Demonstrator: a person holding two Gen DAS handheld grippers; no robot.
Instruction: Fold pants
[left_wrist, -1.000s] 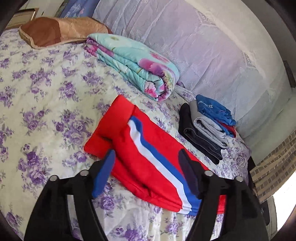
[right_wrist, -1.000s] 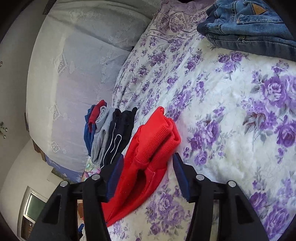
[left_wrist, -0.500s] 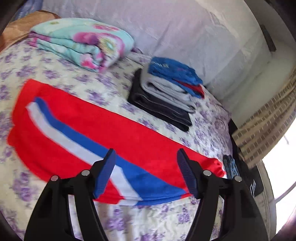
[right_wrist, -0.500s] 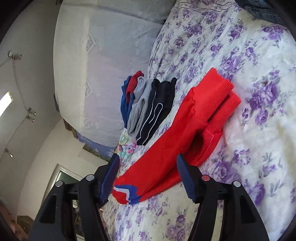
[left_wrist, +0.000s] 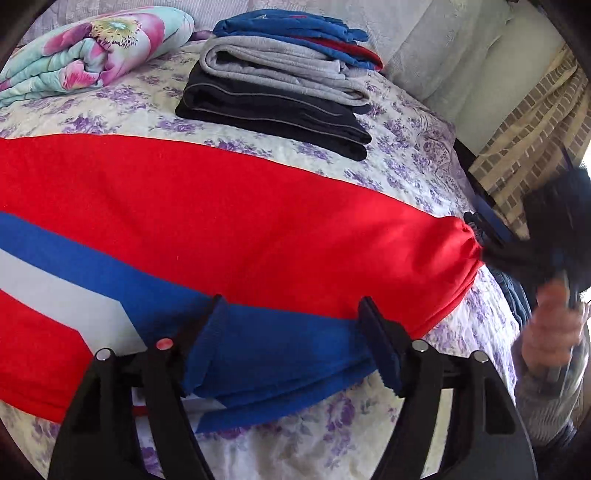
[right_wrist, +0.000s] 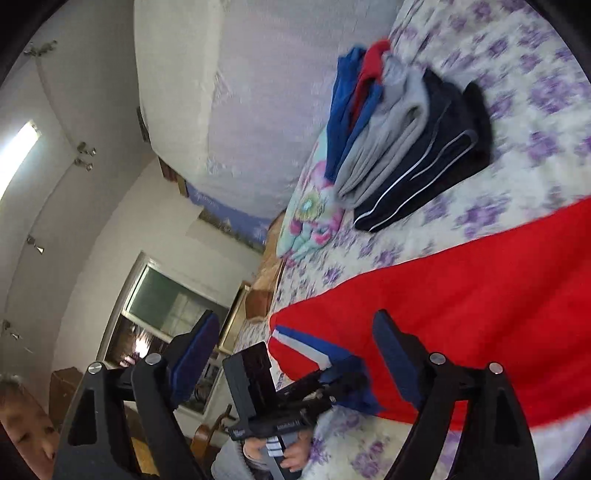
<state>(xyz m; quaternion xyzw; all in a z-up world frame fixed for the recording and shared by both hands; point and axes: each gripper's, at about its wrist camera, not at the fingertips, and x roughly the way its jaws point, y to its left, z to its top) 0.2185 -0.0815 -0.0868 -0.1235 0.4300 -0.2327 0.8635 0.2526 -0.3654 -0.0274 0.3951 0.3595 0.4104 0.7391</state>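
Note:
The red pants (left_wrist: 229, 221) with a blue and white side stripe lie flat along the flowered bed. My left gripper (left_wrist: 295, 332) is open, its fingers straddling the blue stripe at the pants' near edge. In the right wrist view the pants (right_wrist: 480, 295) stretch across the right side, and the left gripper (right_wrist: 332, 384) reaches their striped end. My right gripper (right_wrist: 295, 350) is open and empty, just off the bed edge beside the pants. It shows in the left wrist view (left_wrist: 498, 247) at the pants' bunched right end, blurred.
A stack of folded clothes (left_wrist: 280, 77), black, grey and blue, sits beyond the pants; it also shows in the right wrist view (right_wrist: 406, 147). A rolled floral quilt (left_wrist: 85, 55) lies at the back left. The bed (left_wrist: 424, 158) ends at the right.
Both grippers moved closer and lower to the pants. The left now straddles the striped edge; the right swung toward the bed edge.

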